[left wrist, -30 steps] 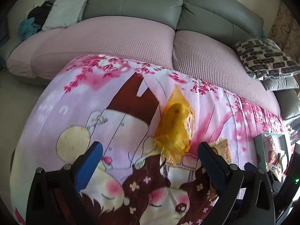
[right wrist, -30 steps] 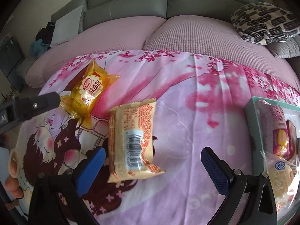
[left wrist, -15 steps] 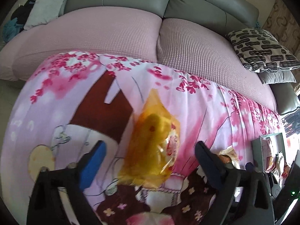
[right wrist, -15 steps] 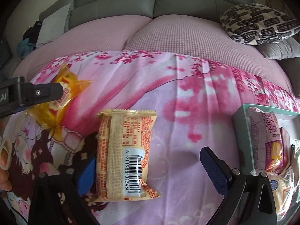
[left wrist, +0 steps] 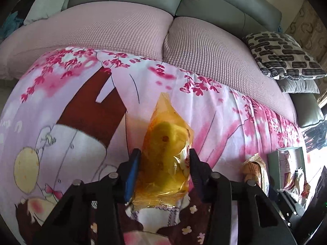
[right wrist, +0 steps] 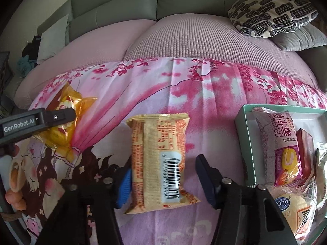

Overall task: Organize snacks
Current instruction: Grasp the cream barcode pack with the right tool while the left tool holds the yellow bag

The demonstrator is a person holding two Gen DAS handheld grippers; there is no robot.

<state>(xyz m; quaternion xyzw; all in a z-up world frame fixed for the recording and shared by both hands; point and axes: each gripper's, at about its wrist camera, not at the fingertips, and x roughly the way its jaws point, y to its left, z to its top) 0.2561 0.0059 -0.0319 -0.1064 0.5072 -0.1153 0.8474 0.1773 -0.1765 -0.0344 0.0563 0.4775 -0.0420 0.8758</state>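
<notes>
Closing left tongs (left wrist: 163,159) pinch one yellow snack bag (left wrist: 166,153), long axis pointing away toward the sofa (left wrist: 126,30), on the pink printed cloth (left wrist: 61,106); bag's near end hidden behind the fingers

Right view: right tongs (right wrist: 163,170) closing around one orange wafer pack (right wrist: 158,153), lengthwise away, barcode up; right pad not touching. Green box (right wrist: 241,122) holds several snacks, cut off at frame edge

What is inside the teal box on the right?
The teal box holds a purple swiss roll pack, a dark red packet and clear-wrapped snacks; anything beneath them is covered.
</notes>
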